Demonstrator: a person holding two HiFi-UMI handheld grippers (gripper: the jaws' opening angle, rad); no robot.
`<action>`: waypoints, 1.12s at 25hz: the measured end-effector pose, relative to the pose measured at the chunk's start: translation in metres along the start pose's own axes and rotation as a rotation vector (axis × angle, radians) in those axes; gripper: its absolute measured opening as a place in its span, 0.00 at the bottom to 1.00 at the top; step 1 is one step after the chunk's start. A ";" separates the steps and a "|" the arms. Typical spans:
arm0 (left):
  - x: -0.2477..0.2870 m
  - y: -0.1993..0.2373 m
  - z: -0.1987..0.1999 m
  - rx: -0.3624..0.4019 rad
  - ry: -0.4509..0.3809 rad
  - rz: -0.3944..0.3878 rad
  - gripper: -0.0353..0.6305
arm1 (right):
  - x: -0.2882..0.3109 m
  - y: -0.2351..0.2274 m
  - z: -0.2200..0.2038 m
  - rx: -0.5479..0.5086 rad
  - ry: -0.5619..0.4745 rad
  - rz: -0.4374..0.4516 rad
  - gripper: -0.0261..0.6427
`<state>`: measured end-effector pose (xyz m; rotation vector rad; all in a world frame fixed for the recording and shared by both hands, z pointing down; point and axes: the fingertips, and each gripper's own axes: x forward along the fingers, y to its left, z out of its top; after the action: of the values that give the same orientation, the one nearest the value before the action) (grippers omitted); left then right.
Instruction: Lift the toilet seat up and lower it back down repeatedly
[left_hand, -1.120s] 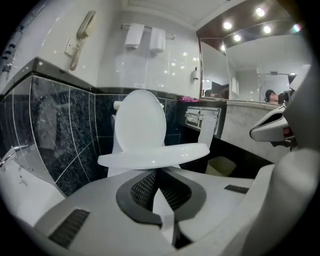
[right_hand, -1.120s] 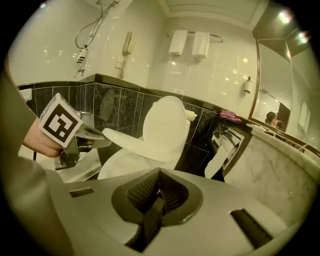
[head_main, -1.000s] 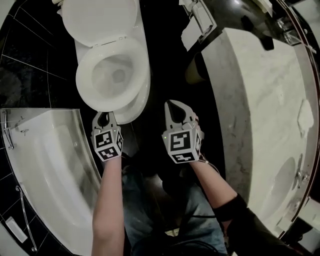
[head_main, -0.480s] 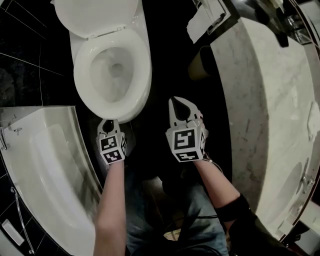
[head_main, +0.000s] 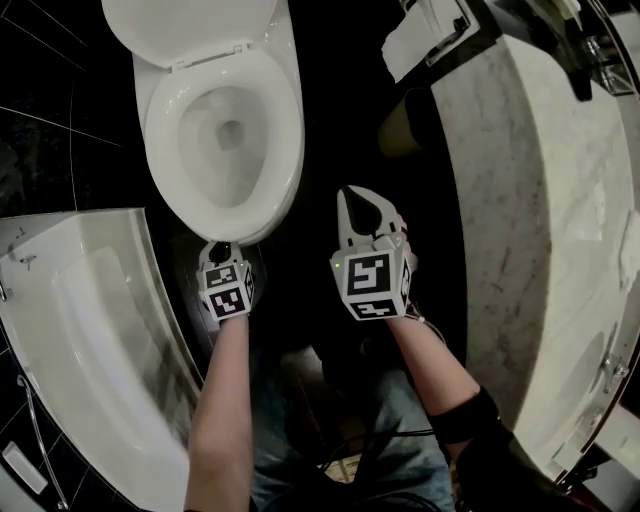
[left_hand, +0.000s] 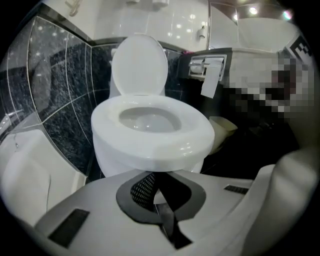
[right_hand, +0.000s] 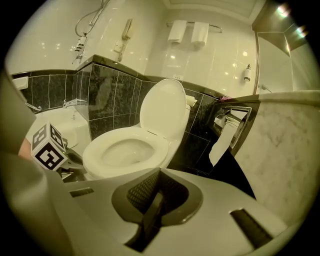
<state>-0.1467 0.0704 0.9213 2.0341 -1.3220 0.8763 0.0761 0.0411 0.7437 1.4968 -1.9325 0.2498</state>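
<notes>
Dark-tiled bathroom: the toilet seat (head_main: 283, 160) lies flat on the bowl, lid (head_main: 190, 25) raised. Left gripper (head_main: 222, 250), closed and empty, sits at the seat's front edge; right gripper (head_main: 348, 193), closed and empty, is apart. Closed tips could slip off the glossy rim, dropping the seat hard

White bathtub (head_main: 100, 330), marble counter (head_main: 530, 200), toilet paper roll (head_main: 415, 42), black wall tiles (right_hand: 107, 97)

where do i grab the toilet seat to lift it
Probably the front edge of the toilet seat, coming from in front and below. It lies flat on the bowl, hinged at the back by the raised lid, so the front lip is its free end. The left hand-held gripper, jaws shut, is nearest.
</notes>
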 end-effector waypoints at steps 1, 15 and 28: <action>0.001 0.000 -0.001 0.002 0.005 -0.001 0.03 | 0.000 -0.001 -0.001 0.000 0.001 -0.001 0.06; -0.040 -0.003 -0.003 0.000 0.101 0.011 0.03 | -0.031 -0.009 0.025 0.021 0.003 -0.002 0.06; -0.259 -0.027 0.211 0.008 -0.195 0.048 0.03 | -0.159 -0.008 0.178 0.123 -0.083 0.132 0.07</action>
<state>-0.1534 0.0700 0.5866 2.1462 -1.4785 0.7187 0.0332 0.0691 0.5107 1.4793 -2.1195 0.3769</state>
